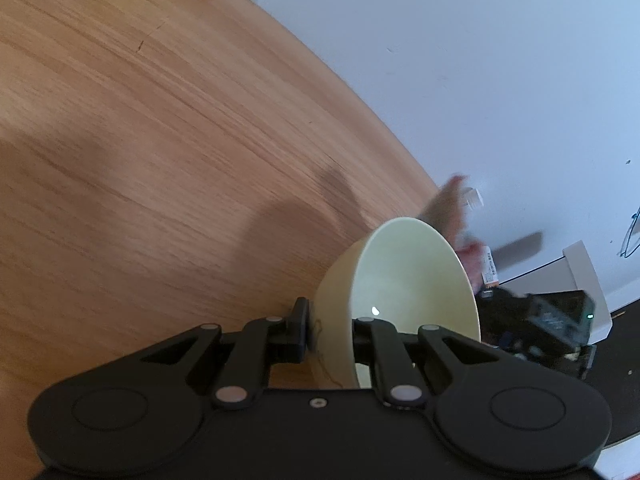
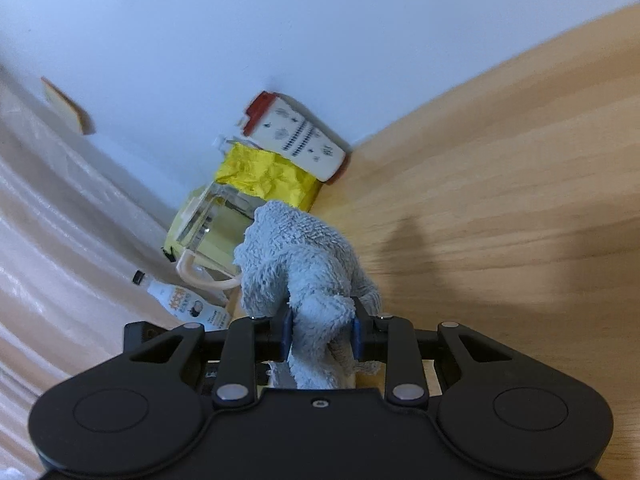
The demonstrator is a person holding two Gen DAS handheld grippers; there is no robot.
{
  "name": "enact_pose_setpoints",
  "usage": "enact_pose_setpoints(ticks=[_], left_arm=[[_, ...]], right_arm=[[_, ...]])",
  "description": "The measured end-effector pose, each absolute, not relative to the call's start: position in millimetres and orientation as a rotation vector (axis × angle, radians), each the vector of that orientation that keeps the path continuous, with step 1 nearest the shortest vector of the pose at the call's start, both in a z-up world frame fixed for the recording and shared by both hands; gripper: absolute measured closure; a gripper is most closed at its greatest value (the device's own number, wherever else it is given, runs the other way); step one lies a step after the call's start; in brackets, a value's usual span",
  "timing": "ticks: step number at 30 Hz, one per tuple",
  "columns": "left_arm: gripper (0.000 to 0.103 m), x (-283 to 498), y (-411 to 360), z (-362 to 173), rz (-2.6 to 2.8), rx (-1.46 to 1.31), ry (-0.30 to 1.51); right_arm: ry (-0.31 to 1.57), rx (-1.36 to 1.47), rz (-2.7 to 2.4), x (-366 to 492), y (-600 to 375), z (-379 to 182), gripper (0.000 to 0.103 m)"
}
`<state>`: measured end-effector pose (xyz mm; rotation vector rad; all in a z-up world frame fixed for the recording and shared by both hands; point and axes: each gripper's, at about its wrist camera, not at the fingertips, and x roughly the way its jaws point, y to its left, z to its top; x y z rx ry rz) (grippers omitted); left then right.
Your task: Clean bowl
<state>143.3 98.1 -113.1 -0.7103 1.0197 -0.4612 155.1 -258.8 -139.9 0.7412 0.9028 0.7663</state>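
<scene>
Left wrist view: the left gripper is clamped on the rim of a pale cream bowl, one finger outside the wall, the other inside. The bowl is tipped on edge just ahead of the fingers, its hollow facing right, above a wooden table. Beyond the bowl, to the right, a blurred hand and some bottles show against a white wall; what they are exactly cannot be told.

Right wrist view: the right gripper is closed on a bunched grey-blue terry cloth, which billows forward past the pads. Farther ahead, against the wall, stand a red-lidded white canister, a crumpled yellow packet and a clear jug. The bowl is not in this view.

The bowl looks glazed, stiff and likely breakable, smooth enough to slip; the rim pinch near the fingers suits it, kept firm. The cloth is soft and light, and should press easily into the hollow.
</scene>
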Motion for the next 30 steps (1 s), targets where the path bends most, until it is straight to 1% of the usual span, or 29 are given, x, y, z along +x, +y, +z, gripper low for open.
enact_pose_setpoints(ticks=[4, 9, 11, 23, 30], left_arm=[[0.091, 142, 98, -113, -0.454, -0.718, 1.022], [0.091, 142, 97, -116, -0.419, -0.774, 1.034], [0.091, 142, 96, -116, -0.400, -0.796, 1.032], [0.092, 141, 71, -100, -0.302, -0.686, 1.003], [0.092, 138, 53, -88, -0.293, -0.565, 0.964]], right_arm=[[0.965, 0.713, 0.737, 156, -248, -159, 0.072], [0.963, 0.654, 0.718, 154, -244, -152, 0.073], [0.952, 0.624, 0.708, 153, -244, -145, 0.073], [0.803, 0.428, 0.636, 130, -265, -83, 0.073], [0.787, 0.210, 0.667, 118, -237, -47, 0.073]])
